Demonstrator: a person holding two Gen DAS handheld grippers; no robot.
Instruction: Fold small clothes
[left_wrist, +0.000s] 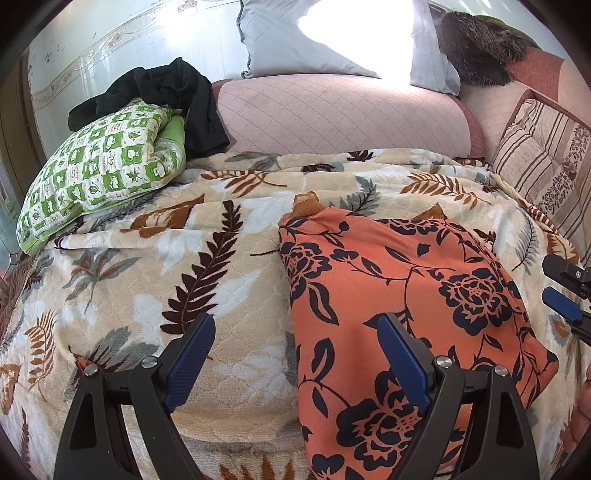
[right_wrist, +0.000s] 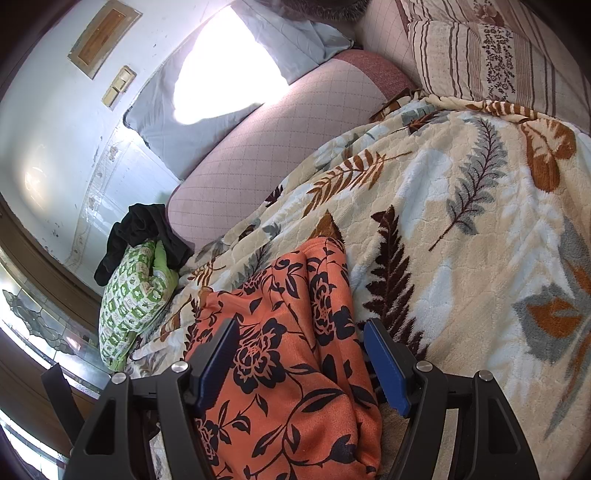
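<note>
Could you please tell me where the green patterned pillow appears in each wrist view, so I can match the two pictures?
Left wrist view: the green patterned pillow lies upper left, on the leaf-print blanket.
Right wrist view: the green patterned pillow sits at mid-left, near the blanket's edge.
Shared landmark: the black garment draped over the pillow's top, also seen here.

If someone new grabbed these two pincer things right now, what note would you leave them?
Left gripper: open, holding nothing, hovering over the left edge of the orange floral garment.
Right gripper: open, holding nothing, its fingers straddling the garment's near end.
The garment lies on the leaf-print blanket, apparently already folded lengthwise into a narrow strip.
Black clothes sit in a heap on the green checked pillow, unfolded.
Left to do, probably: fold the orange piece across, set it aside, then start on the black heap.
</note>
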